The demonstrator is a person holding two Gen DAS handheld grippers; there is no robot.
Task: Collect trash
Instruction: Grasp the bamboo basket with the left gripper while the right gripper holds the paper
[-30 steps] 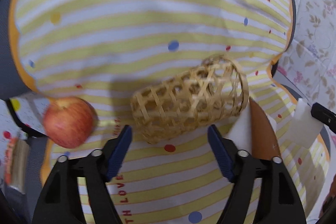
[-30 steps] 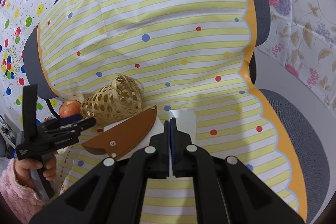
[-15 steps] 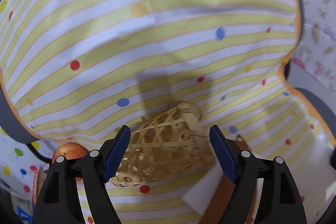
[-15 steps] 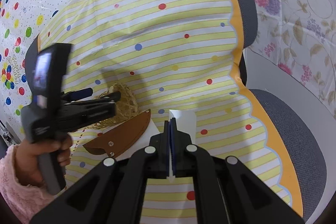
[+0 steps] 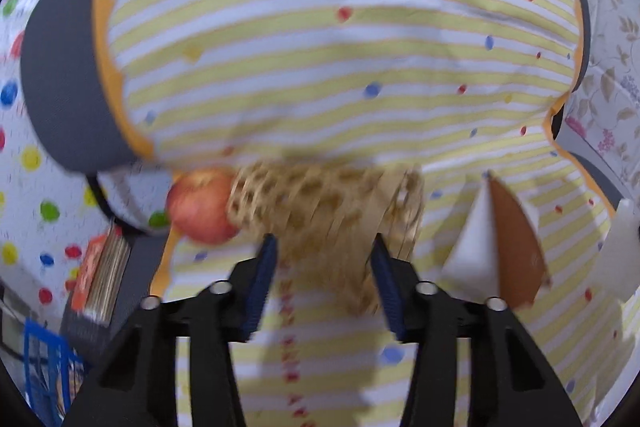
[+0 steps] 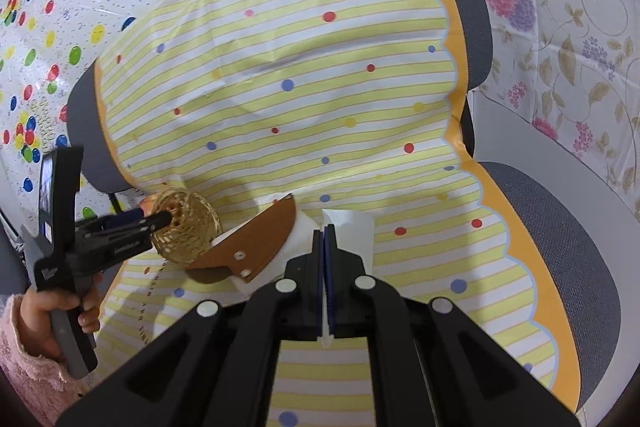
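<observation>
My right gripper (image 6: pixel 325 227) is clamped fully shut on a white paper (image 6: pixel 356 227), held upright over the near part of the striped cloth (image 6: pixel 304 99). My left gripper (image 5: pixel 322 247) has just been closing, jaws now about half open with the woven basket (image 5: pixel 328 203) between the blue pads (image 5: pixel 264 267); they seem to press its sides, though the view is blurry. The basket lies on its side on the cloth, an apple (image 5: pixel 200 205) touching its left end, a brown flap (image 5: pixel 514 239) on white tissue (image 5: pixel 472 251) to its right, chair back (image 6: pixel 468 7) farthest.
</observation>
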